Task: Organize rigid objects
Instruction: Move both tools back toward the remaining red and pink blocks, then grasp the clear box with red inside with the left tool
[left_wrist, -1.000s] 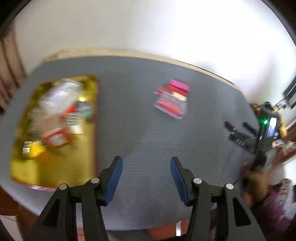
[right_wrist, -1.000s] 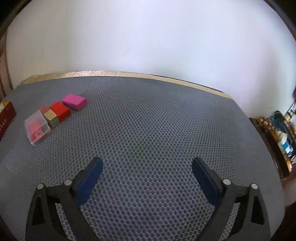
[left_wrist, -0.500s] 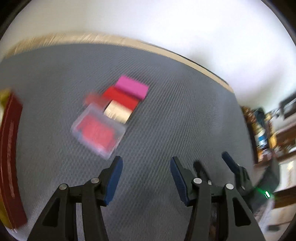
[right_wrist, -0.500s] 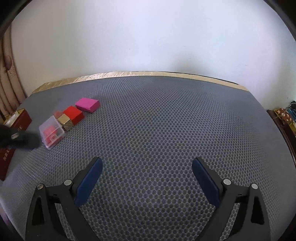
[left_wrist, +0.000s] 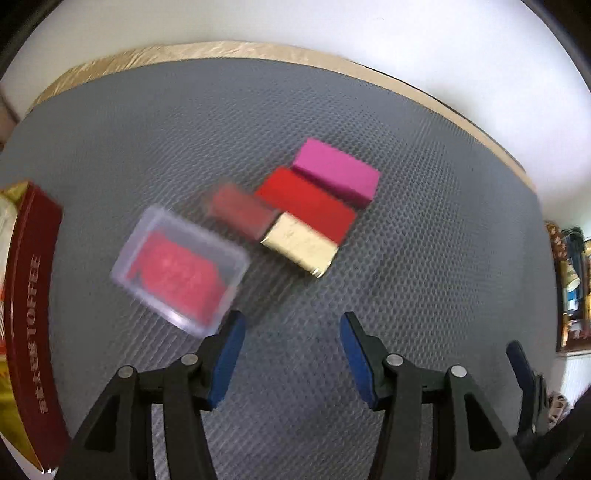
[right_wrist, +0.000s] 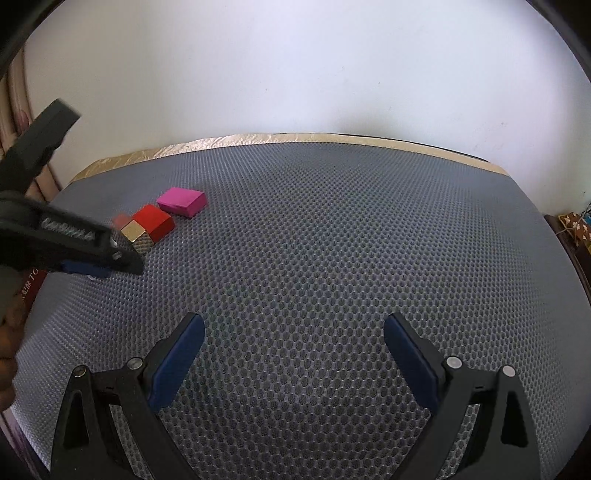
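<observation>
Left wrist: left claw spread, empty, just short of clear case; gold, red, pink boxes touching in a row on grey surface. Right wrist: right claw spread wide, empty, boxes far left.

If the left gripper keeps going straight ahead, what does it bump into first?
Probably the gold block, lying just ahead of the open left gripper. The clear plastic box sits off to its left side. Depth is hard to judge.

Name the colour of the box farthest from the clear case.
Pink box; left wrist view shows it best.
</observation>
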